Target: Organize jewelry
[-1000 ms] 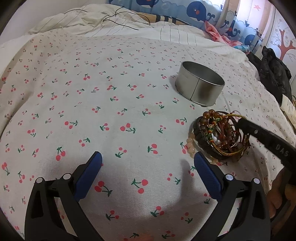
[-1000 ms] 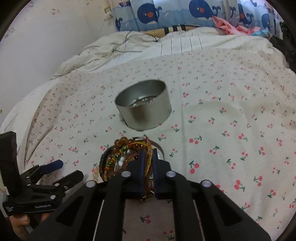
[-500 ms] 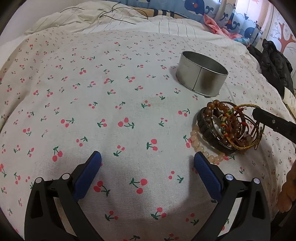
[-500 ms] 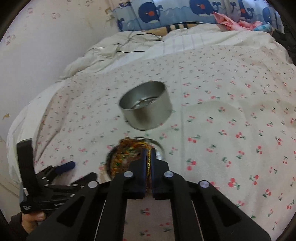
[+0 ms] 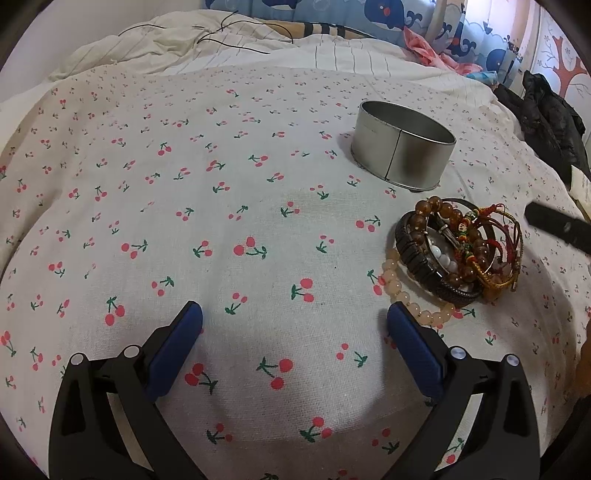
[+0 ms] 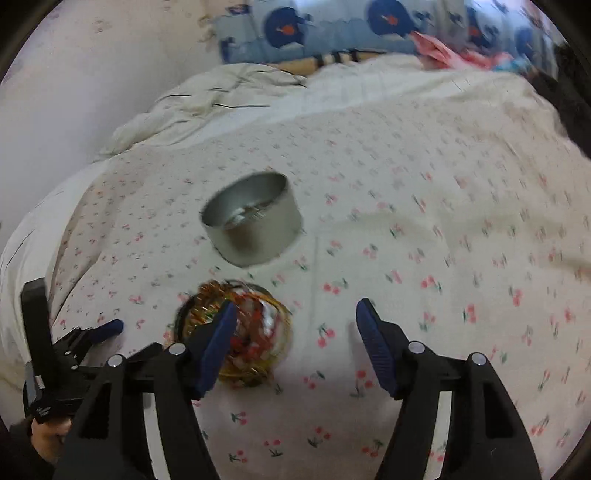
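Note:
A pile of bracelets (image 5: 458, 251) lies on the cherry-print bedspread: brown beads, a black band, red and gold cords, and a pale bead string. It also shows in the right wrist view (image 6: 240, 332). A round silver tin (image 5: 402, 153) stands open just beyond the pile; in the right wrist view (image 6: 255, 218) some metal pieces lie inside it. My left gripper (image 5: 295, 332) is open and empty, low over the bedspread left of the pile. My right gripper (image 6: 295, 328) is open and empty, raised above the bed, its left finger in front of the pile.
A rumpled striped quilt (image 5: 221, 48) with a black cable lies at the back. Whale-print pillows (image 6: 332, 33) line the headboard. A dark jacket (image 5: 546, 118) lies at the right edge of the bed. A white wall (image 6: 74, 92) runs along the bed's left side.
My right gripper was shut on a gold cord of the pile; it has opened, let go and lifted back. The pile now lies free. My left gripper stayed open.

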